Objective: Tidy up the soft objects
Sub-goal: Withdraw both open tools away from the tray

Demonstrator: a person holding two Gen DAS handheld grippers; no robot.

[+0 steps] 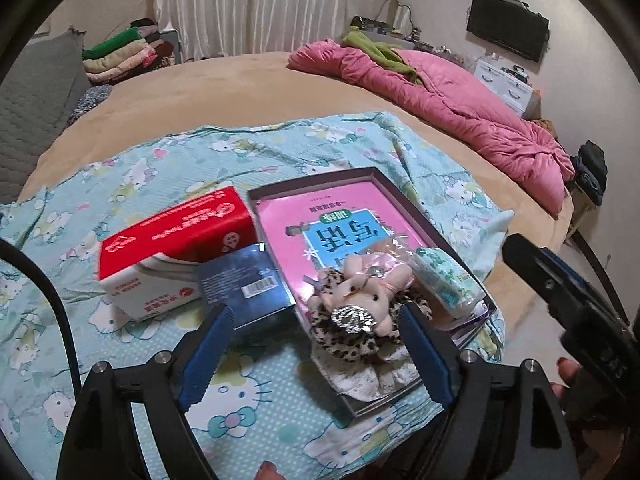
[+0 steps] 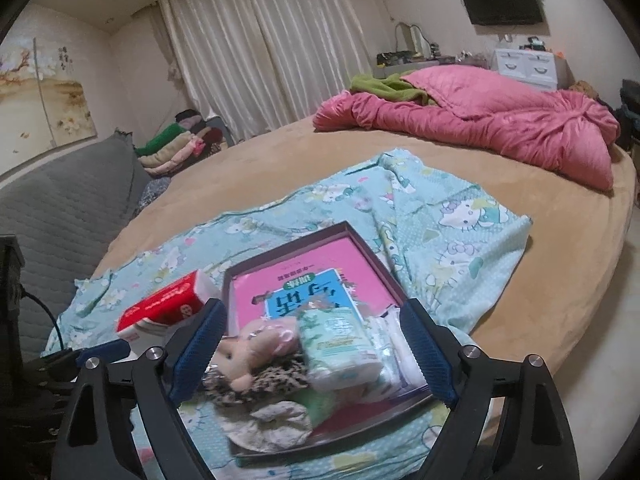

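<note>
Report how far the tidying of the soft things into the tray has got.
Done: the plush toy, a leopard-print cloth and a green tissue pack lie in the tray on the pink book. In hand: nothing; the left gripper and right gripper are both open above the tray. Left: the red tissue pack and blue box sit outside it.

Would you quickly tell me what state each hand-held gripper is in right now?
Left hand-held gripper: open, holding nothing; it hangs over the plush toy.
Right hand-held gripper: open, holding nothing.
</note>
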